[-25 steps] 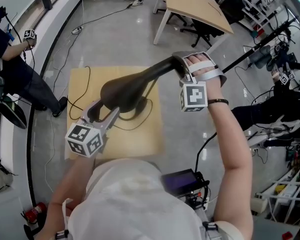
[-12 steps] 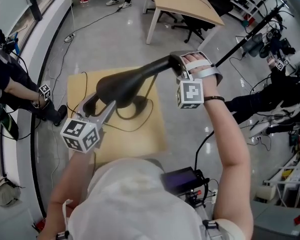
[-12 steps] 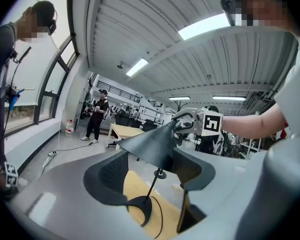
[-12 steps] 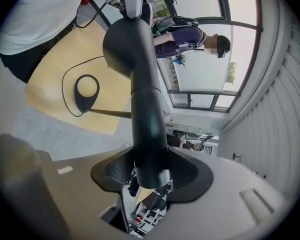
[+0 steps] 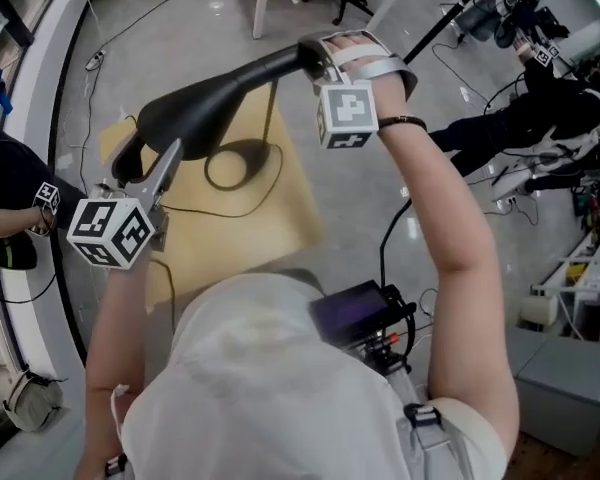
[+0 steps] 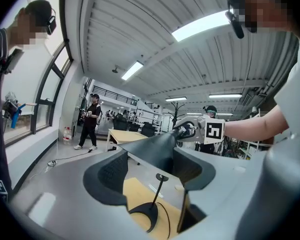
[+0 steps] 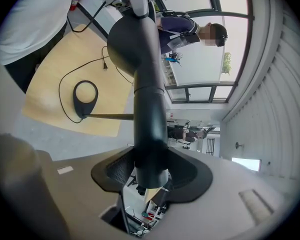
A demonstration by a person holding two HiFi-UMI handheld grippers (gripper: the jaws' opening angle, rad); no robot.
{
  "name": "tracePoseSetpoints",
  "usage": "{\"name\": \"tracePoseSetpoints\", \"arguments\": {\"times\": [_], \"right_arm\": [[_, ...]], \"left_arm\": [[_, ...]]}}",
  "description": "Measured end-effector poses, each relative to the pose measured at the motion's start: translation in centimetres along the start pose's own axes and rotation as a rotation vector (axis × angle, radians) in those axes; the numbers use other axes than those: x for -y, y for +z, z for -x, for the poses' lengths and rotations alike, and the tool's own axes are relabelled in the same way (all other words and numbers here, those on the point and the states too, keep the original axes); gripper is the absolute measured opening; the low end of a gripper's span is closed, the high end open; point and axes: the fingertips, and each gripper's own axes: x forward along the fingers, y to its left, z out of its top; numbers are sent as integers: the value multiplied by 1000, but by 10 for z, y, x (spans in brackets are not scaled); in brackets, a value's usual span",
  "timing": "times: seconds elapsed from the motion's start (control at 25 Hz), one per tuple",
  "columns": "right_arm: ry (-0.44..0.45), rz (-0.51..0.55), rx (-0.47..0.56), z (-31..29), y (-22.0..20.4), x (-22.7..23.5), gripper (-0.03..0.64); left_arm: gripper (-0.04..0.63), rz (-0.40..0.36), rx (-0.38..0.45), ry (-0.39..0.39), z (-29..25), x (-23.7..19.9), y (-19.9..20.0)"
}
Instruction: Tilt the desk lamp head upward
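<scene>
Left gripper (image 5: 145,173) pinches the lamp head (image 5: 210,103) at its wide end; right gripper (image 5: 315,58) clamps the narrow end. Base (image 5: 230,163) stands near the table's (image 5: 280,218) far edge.

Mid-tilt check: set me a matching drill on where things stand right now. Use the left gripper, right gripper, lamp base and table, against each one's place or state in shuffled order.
Column one:
1. left gripper
2. right gripper
3. lamp base
4. table

Column two:
A. closed on the narrow end of the lamp head
B. standing on the table
C. closed on the lamp head's wide end
D. on the grey floor, beneath the lamp

Pairs: 1-C, 2-A, 3-B, 4-D
</scene>
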Motion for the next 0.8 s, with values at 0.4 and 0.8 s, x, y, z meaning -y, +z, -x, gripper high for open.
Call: {"name": "tracePoseSetpoints", "arguments": {"times": [0.4, 0.8], "right_arm": [[4, -97, 18, -18, 4, 6, 218], [-29, -173, 69, 31, -35, -24, 216]], "left_arm": [[285, -49, 17, 21, -12, -11, 32], [284, -77, 41, 83, -7, 65, 38]]}}
